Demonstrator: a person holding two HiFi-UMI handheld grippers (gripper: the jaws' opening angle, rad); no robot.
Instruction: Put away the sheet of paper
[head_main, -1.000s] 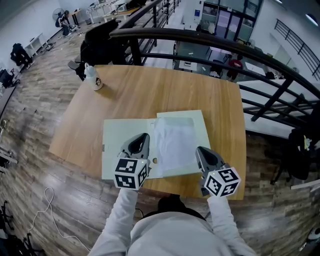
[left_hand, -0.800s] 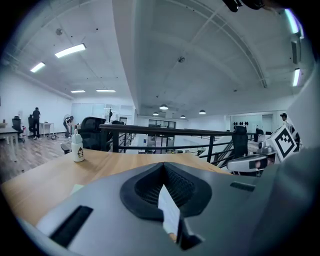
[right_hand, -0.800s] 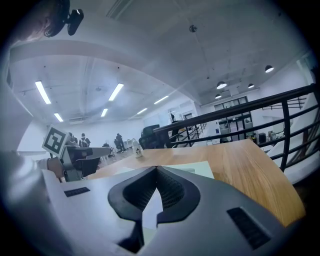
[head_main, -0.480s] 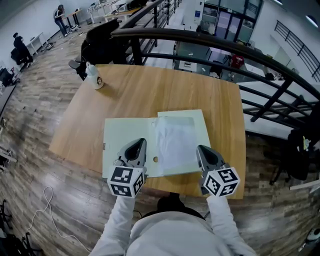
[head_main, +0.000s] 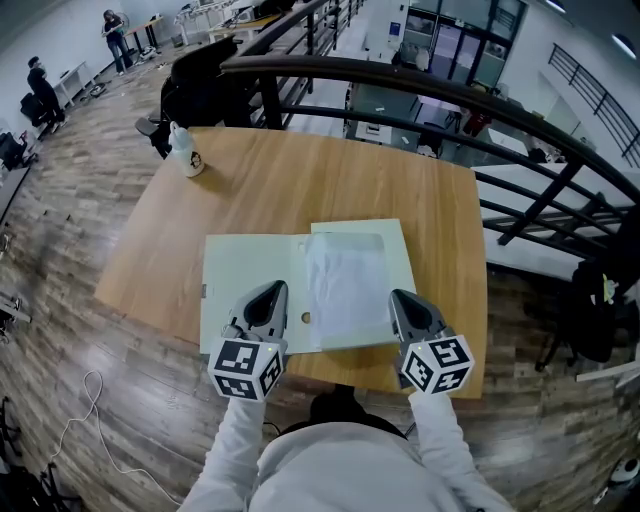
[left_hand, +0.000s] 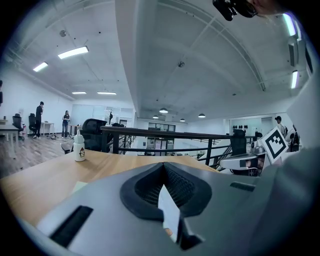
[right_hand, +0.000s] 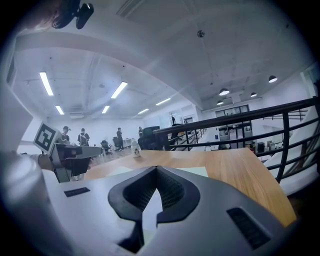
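Wooden table (head_main: 300, 180) with an open pale-green folder (head_main: 245, 275) lying flat at its near edge. The sheet of paper (head_main: 345, 285), white, lies on the folder's right half, inside that half's outline and just right of the centre fold. Left gripper (head_main: 271, 289) is over the near part of the folder's left half, pointing away from the person. In the left gripper view its jaws are pressed together at the tips; a thin pale sliver shows in the slot behind them, and I cannot tell whether any of it is pinched. Right gripper (head_main: 399, 297) is at the folder's near right corner, just beside the sheet's right edge. In the right gripper view its jaws also meet at the tips, with a pale strip visible through the slot; I cannot tell if it is gripped. Each gripper is at the end of a white sleeve (head_main: 235, 440). A small white bottle (head_main: 186, 153) stands upright at the far left corner of the table, well apart from the folder. Dark curved railing (head_main: 400, 85) runs behind the far edge, with a black chair (head_main: 200, 85) by the far left corner.
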